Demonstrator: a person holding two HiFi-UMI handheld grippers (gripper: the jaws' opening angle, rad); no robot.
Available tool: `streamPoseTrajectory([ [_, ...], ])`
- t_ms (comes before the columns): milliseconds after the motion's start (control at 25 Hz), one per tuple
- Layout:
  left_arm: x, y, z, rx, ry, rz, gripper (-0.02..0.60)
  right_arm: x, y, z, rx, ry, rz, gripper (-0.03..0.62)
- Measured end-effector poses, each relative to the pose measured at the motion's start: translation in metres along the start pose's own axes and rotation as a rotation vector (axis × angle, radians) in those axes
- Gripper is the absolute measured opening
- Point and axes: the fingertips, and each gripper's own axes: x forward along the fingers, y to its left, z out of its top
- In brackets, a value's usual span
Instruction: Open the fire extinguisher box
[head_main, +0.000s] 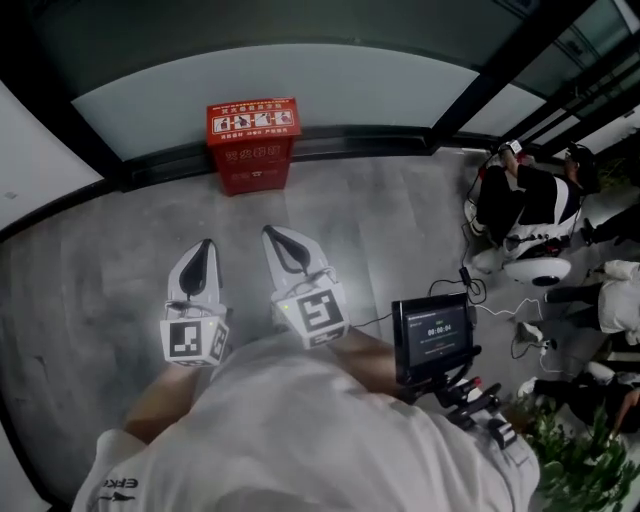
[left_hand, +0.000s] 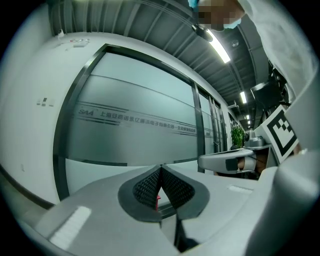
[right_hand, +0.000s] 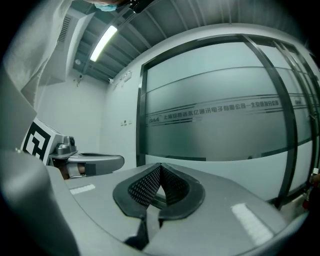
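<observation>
Standing against the glass wall (head_main: 300, 85) is the red fire extinguisher box (head_main: 253, 143).

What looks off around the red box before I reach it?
Nothing stands out. The red fire extinguisher box stands upright and closed by the frosted glass wall; left gripper and right gripper are shut, empty, short of it.

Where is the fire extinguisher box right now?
In the head view the red fire extinguisher box stands on the floor against the frosted glass wall, straight ahead of the left gripper and right gripper.
</observation>
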Motion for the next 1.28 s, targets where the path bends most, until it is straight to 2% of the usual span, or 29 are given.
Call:
streamPoseTrajectory([
  [280, 0.095, 0.034, -0.012, 0.004, 0.036, 0.047, 0.002, 0.082, -0.059, -0.004, -0.004, 0.036, 0.029, 0.012],
  [480, 0.092, 0.045, -0.007, 0.016, 0.042, 0.065, 0.002, 0.085, -0.058, -0.005, 0.015, 0.042, 0.018, 0.012],
  [720, 0.106, 0.057, 0.013, 0.025, 0.034, 0.046, 0.002, 0.096, -0.058, 0.013, 0.027, 0.030, -0.009, 0.012],
  [960, 0.170, 0.113, -0.016, 0.008, 0.038, -0.050, 0.002, 0.171, -0.070, -0.010, 0.021, 0.056, -0.099, 0.012],
  [1280, 0.231, 0.196, 0.001, 0.018, 0.039, -0.229, 0.002, 0.260, -0.060, 0.016, 0.034, 0.061, -0.269, 0.012],
])
